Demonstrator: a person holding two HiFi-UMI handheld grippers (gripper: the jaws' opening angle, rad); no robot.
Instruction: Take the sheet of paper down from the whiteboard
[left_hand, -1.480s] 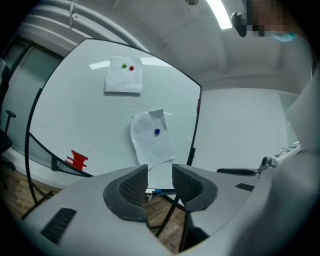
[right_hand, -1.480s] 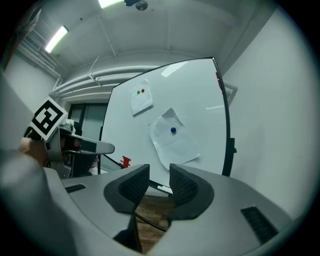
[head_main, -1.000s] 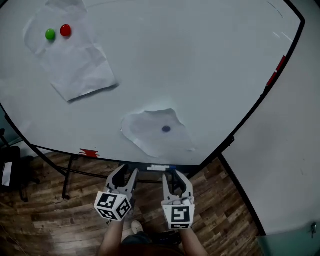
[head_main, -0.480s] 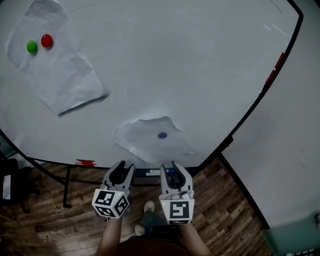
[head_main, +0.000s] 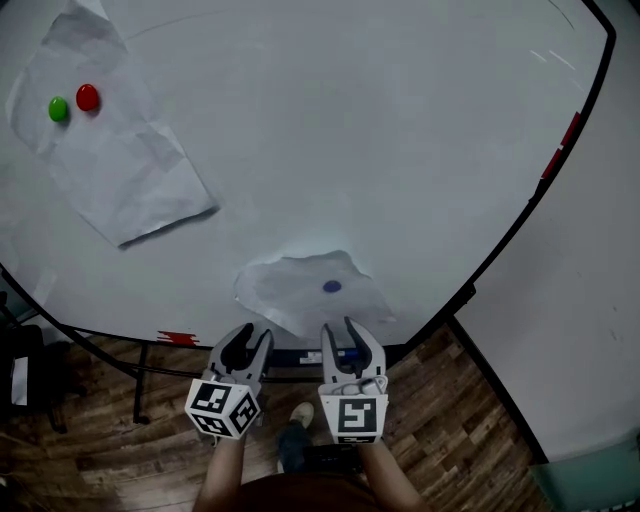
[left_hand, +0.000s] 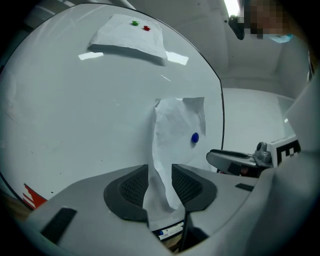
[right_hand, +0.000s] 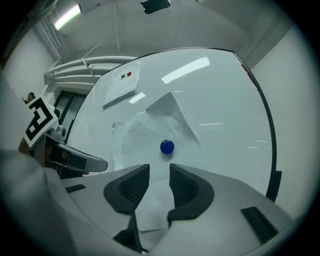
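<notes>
the left tongs (head_main: 250, 338) and right tongs (head_main: 339, 330) have edged up to the whiteboard (head_main: 350, 150)'s bottom edge, both gaping and empty. the crumpled sheet of paper (head_main: 295, 292), pinned there by a blue magnet (head_main: 332, 287), now looks within reach.

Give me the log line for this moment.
left tongs: open | right tongs: open | lower sheet: on whiteboard, under blue magnet, ungrasped

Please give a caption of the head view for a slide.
Jaws open, left gripper and right gripper face a sheet held by a blue magnet on the whiteboard.
</notes>
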